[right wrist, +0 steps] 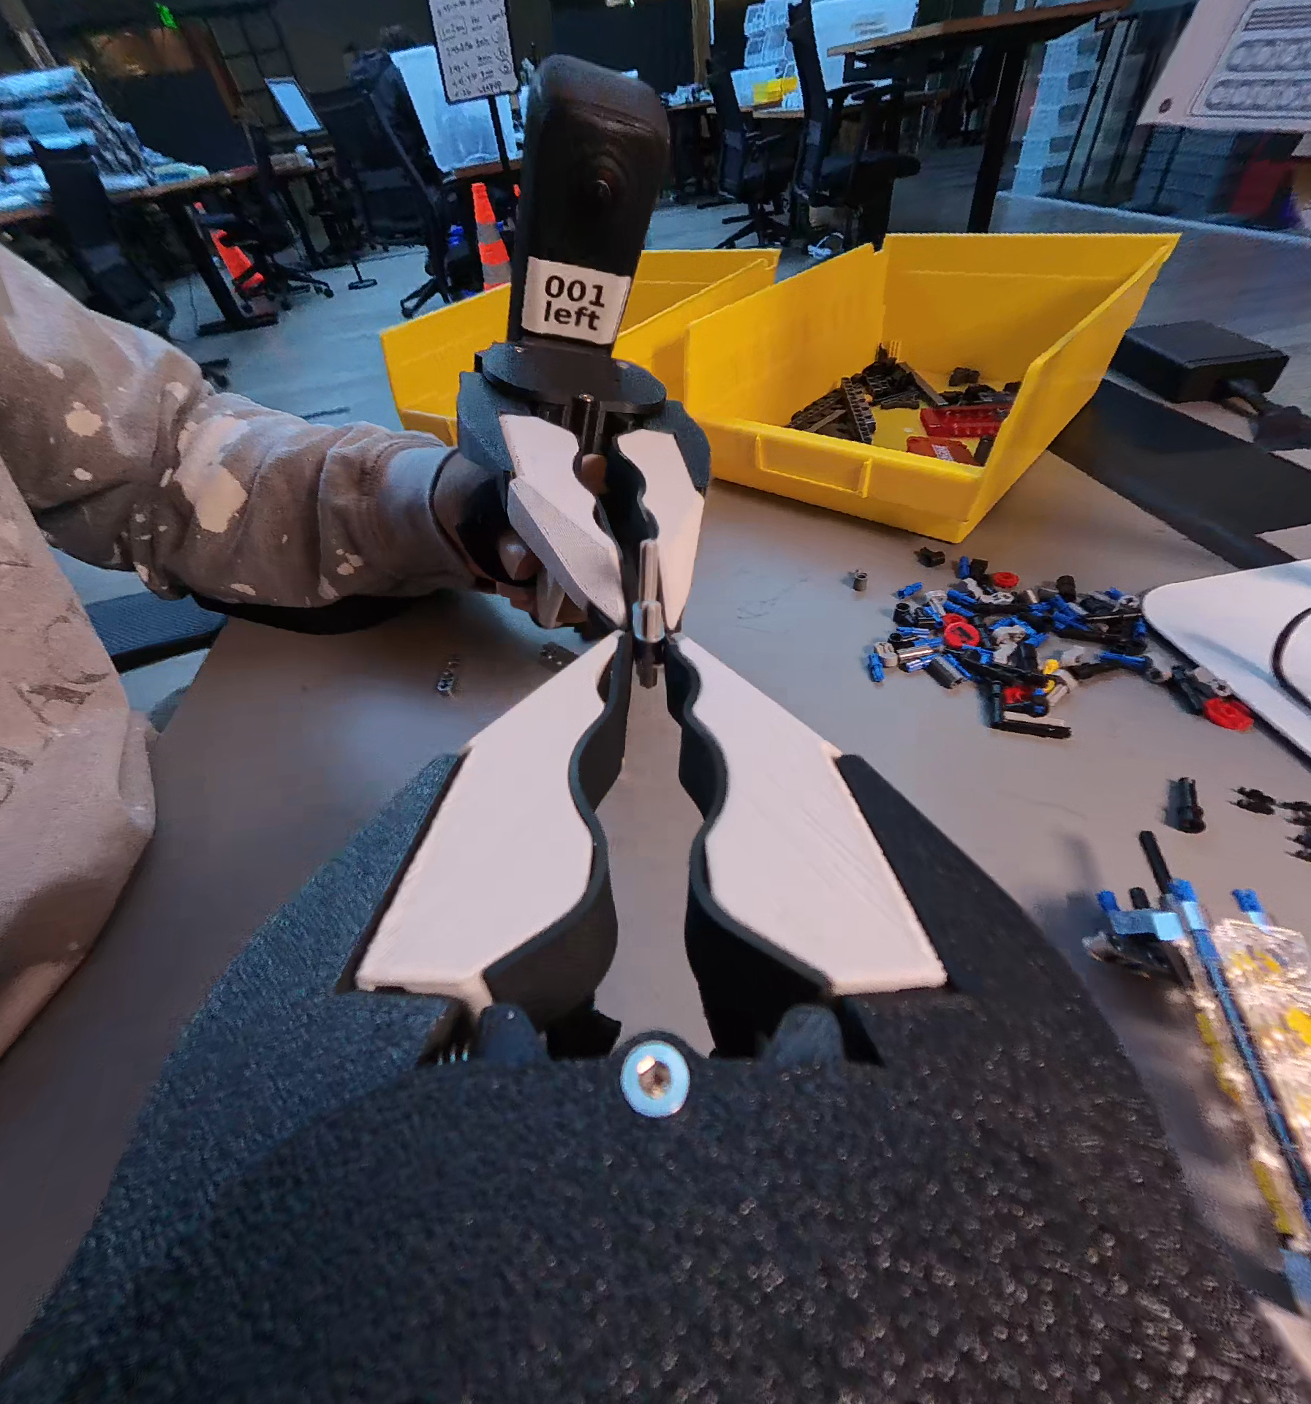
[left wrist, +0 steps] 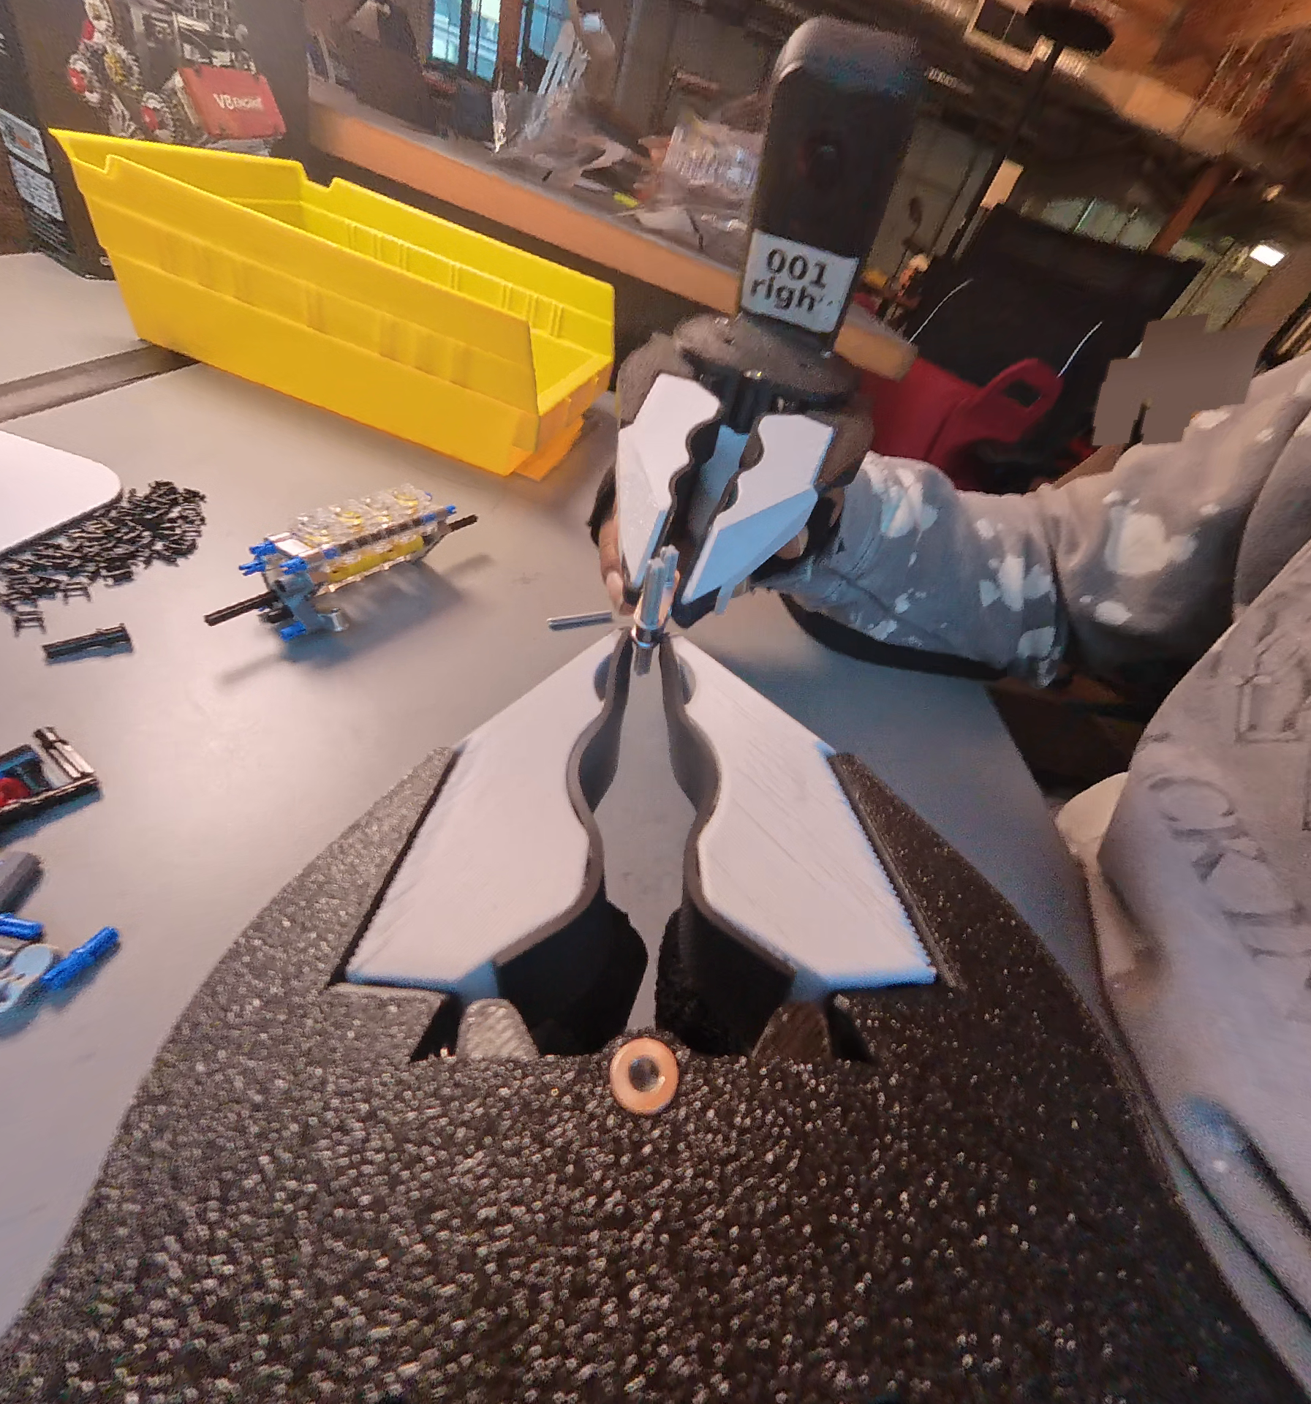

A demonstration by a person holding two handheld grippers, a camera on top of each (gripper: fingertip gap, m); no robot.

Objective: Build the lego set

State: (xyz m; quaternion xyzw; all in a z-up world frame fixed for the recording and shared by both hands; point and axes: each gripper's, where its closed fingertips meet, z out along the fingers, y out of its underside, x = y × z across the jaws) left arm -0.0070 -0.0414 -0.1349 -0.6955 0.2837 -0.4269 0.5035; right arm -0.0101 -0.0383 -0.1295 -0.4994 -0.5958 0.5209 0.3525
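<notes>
My left gripper (left wrist: 643, 652) and my right gripper (right wrist: 646, 652) face each other tip to tip above the grey table (left wrist: 409, 760). Both are shut on one short grey axle with a metal-coloured bush (left wrist: 646, 619), each on an opposite end. The axle also shows in the right wrist view (right wrist: 646, 600). The right gripper appears farther off in the left wrist view (left wrist: 663, 581), and the left gripper in the right wrist view (right wrist: 643, 608). A second grey axle (left wrist: 578, 620) lies on the table just left of the tips.
A small engine-like brick assembly (left wrist: 348, 562) with clear cylinders and blue pins lies to the left; it also shows at the right (right wrist: 1245, 988). Yellow bins (left wrist: 333, 304) (right wrist: 903, 365), a heap of black links (left wrist: 105, 539), loose pins (right wrist: 1017, 646), a white board (right wrist: 1245, 630) and the person's sleeve (left wrist: 979, 570) surround the grippers. My left and right fingertips are right by each other.
</notes>
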